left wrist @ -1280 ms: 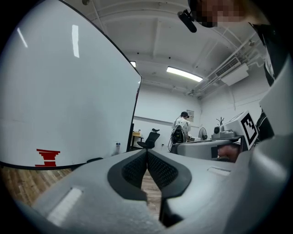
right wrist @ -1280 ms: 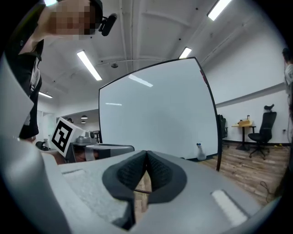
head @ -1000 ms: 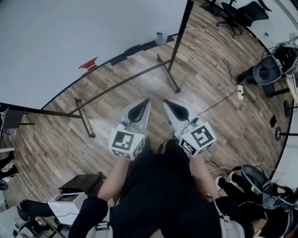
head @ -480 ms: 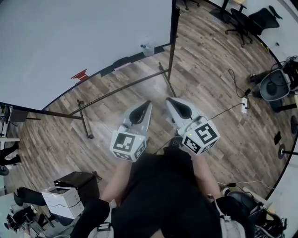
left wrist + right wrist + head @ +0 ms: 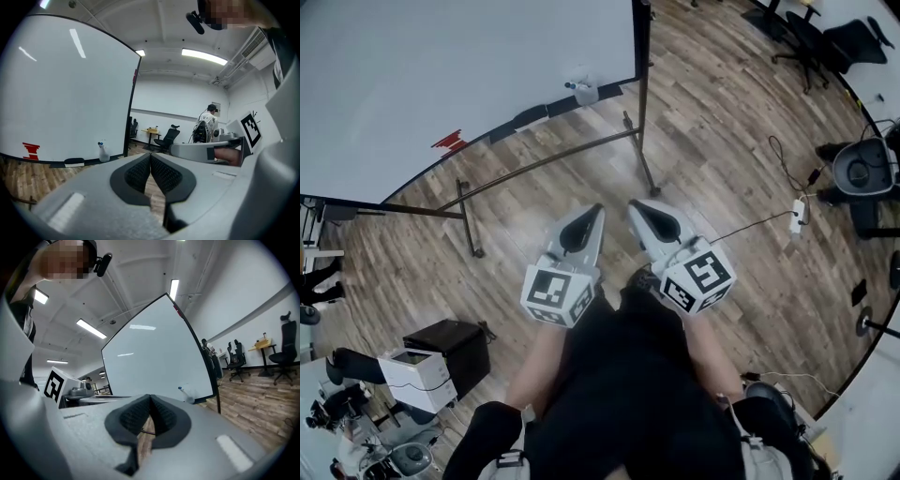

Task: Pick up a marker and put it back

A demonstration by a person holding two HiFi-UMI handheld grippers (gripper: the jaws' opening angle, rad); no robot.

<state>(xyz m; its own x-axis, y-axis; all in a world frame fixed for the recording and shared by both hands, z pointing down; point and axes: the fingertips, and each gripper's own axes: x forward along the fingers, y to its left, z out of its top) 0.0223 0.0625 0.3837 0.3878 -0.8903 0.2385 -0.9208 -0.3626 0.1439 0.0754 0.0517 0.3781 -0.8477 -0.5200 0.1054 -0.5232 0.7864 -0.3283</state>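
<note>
Left gripper (image 5: pixel 596 208) and right gripper (image 5: pixel 634 205) are both held close in front of the person's torso, side by side, tips pointing toward the whiteboard (image 5: pixel 441 66). In the left gripper view the left jaws are pressed together at the tips with nothing between them; same for the right jaws in the right gripper view. Can't make out a marker for certain at this range. The tray along the board's bottom edge holds a spray bottle (image 5: pixel 584 90) with a blue top and a dark eraser (image 5: pixel 74 161); red stripes (image 5: pixel 448 142) sit low on the board. All of that is well apart from both grippers, across bare wood floor (image 5: pixel 741 141).
</note>
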